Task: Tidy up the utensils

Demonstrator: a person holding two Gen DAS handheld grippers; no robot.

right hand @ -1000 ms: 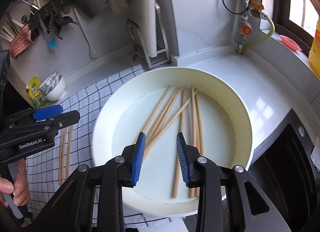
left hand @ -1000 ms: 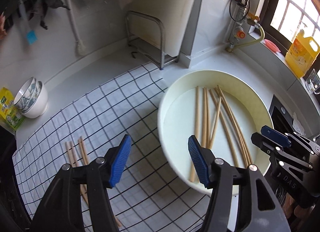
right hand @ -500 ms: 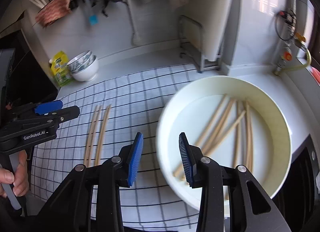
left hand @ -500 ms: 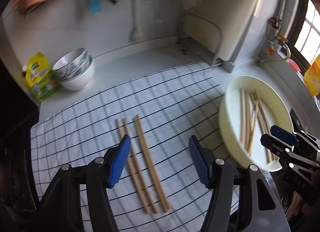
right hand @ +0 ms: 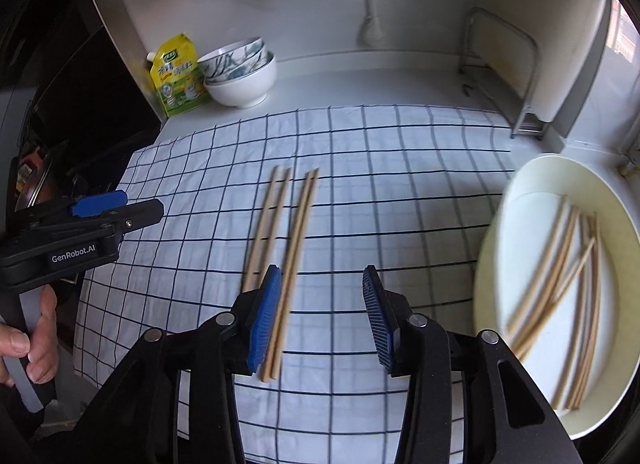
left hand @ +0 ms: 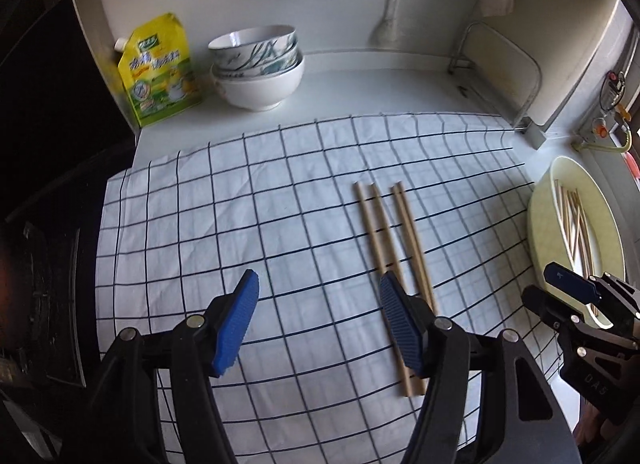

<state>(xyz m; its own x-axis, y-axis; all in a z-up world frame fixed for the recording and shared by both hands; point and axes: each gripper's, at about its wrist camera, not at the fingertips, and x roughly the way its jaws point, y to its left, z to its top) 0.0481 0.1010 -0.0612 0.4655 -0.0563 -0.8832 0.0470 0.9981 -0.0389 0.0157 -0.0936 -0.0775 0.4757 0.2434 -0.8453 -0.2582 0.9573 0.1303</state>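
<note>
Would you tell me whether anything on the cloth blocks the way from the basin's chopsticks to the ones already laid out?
Nothing visible does: between the basin and the laid chopsticks lies only bare cloth.

The chopsticks (left hand: 394, 248) look like pale matt wood. They lie on a white cloth (left hand: 240, 204) with thin dark grid lines and soft creases. At three o'clock the cream basin (right hand: 496, 232) looks like smooth, slightly glossy plastic. At eleven o'clock the stacked bowls (left hand: 260, 64) are glossy ceramic, beside a shiny yellow plastic pouch (left hand: 160, 72).
</note>
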